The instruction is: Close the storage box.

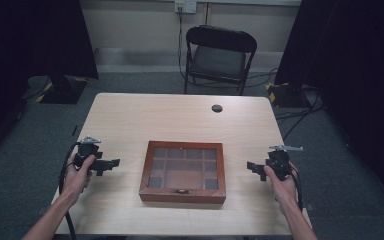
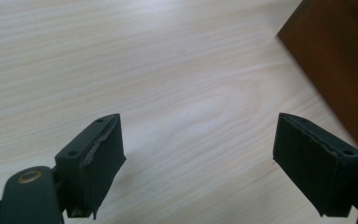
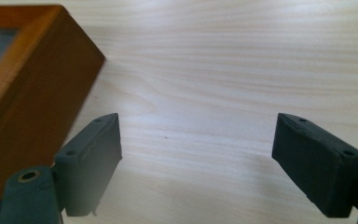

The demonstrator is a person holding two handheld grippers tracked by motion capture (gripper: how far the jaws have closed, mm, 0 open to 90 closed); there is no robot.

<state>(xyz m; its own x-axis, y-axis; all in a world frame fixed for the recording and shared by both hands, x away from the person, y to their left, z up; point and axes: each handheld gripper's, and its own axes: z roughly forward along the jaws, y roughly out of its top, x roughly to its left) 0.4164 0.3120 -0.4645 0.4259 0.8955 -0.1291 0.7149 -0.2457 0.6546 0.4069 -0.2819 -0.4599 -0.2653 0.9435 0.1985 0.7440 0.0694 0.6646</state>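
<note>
Brown wooden glass-lidded box [image 1: 182, 172] lies between my grippers, long axis crosswise. Left gripper [image 1: 111, 163], right gripper [image 1: 250, 166]: jaws apart, empty, roughly equally near.

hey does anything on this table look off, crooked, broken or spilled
One small thing: the pad on the left tongs looks frayed along one fingertip's inner edge. The wooden box sits closed and square on the table, nothing spilled. Both tongs, right too, are open and empty.
</note>
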